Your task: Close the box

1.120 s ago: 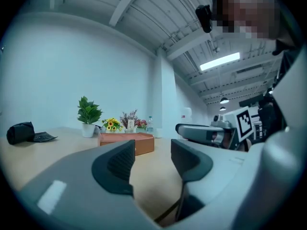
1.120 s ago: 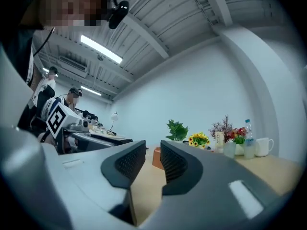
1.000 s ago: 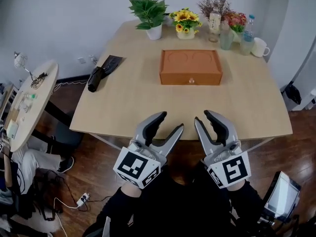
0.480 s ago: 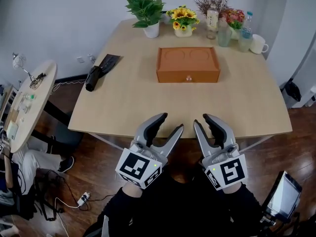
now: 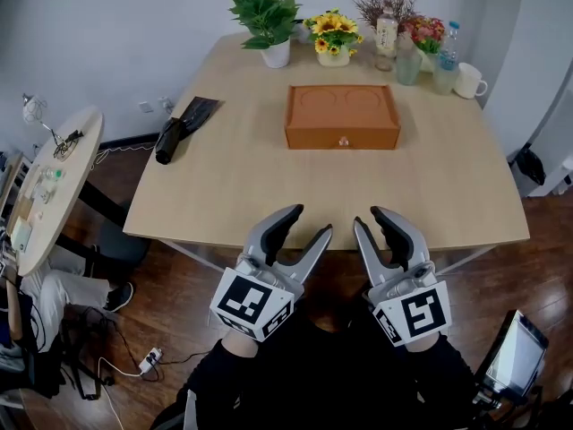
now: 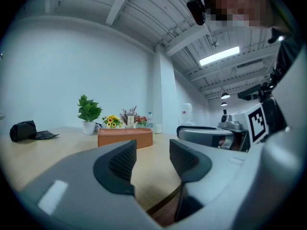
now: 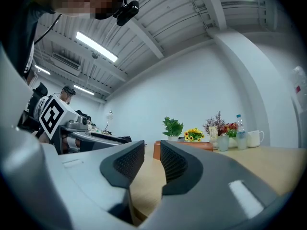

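An orange-brown box [image 5: 343, 115] with a small knob on its front stands on the far half of the wooden table [image 5: 224, 186], its lid lying flat. My left gripper [image 5: 311, 219] and right gripper [image 5: 367, 216] hover side by side at the table's near edge, well short of the box. Both are open with nothing between their jaws. In the left gripper view the gripper [image 6: 152, 150] points at the box [image 6: 125, 137] far ahead. The right gripper [image 7: 152, 152] faces the box [image 7: 189, 146] too.
A folded black umbrella [image 5: 179, 128] lies at the table's left edge. Along the far edge stand a potted plant [image 5: 266, 21], sunflowers [image 5: 334, 41], vases with a bottle [image 5: 412, 43] and a white mug [image 5: 469, 83]. A round side table [image 5: 49, 186] stands to the left.
The head view has shifted a little, so the box sits slightly higher and further left in it. Both grippers stay almost where they were, still open.
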